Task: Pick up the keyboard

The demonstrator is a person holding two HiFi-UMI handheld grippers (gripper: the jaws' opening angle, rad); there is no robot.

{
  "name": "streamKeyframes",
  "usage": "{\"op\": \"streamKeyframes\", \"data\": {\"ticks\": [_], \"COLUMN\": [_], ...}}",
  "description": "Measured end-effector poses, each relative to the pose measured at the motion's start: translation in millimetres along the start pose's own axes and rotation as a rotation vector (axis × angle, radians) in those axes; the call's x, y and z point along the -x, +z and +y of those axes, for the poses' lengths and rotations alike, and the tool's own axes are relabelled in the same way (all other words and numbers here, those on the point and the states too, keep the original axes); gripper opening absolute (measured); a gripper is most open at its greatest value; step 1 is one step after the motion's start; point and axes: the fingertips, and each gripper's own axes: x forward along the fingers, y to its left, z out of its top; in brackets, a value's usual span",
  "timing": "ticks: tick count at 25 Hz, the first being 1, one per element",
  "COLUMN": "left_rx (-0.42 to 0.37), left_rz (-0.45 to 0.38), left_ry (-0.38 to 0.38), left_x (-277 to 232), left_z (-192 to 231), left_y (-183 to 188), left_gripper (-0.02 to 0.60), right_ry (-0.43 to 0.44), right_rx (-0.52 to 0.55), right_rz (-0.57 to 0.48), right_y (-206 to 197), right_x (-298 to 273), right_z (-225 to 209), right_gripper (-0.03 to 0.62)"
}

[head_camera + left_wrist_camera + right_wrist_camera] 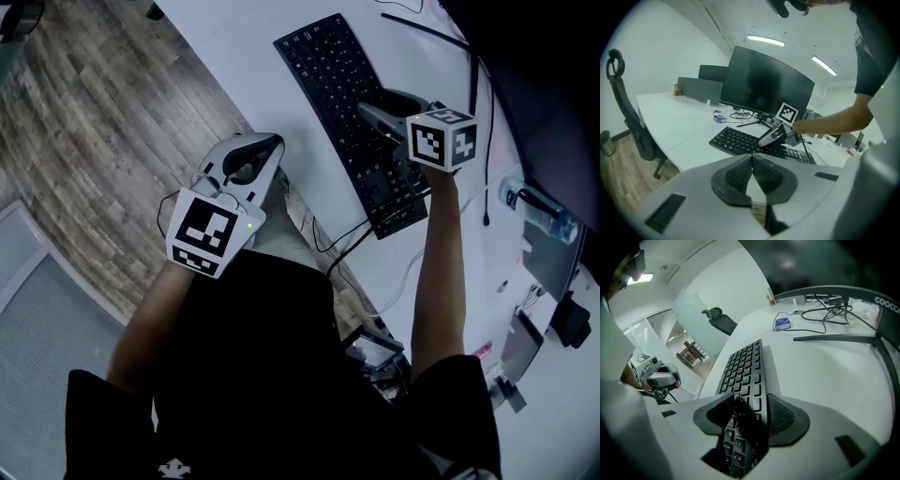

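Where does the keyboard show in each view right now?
Head view: keyboard, diagonal at upper centre.
Left gripper view: keyboard, mid-frame beyond the shut left gripper.
Right gripper view: keyboard, centre, running away between the open jaws.
Shared landmark: right gripper, over the keyboard in all three.

Person: black short-sleeved top (281, 375) with a small white emblem (174, 467); left gripper (752, 157) and right gripper (752, 416), each a pale grey moulded shell with black ribbed pads (736, 176) and a white cube (441, 139) printed with black square markers, the left gripper's cube showing one small green light (248, 225).
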Motion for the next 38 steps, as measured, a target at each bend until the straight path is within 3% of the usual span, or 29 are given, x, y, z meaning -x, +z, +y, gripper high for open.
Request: {"op": "streamKeyframes", "data": {"ticks": [12,22,38], "left_rx": [-0.009,-0.021,-0.030], "left_rz": [-0.002,-0.003,0.003], "left_ry": [0.005,0.001,-0.007], "left_x": [3,5,12], "left_z": [1,1,0], "left_y": [2,1,-3], "left_gripper": [0.011,0.011,0.011], "right_ry": [-0.087,-0.273,-0.533], "right_rx": [0.060,0.162,0.341], "right_rz": [0.000,0.043,0.021], "right_y": [4,7,18], "right_x": [8,18,29], "right_z": [3,16,45], "right_gripper": [0.224,0.225,0.225]}}
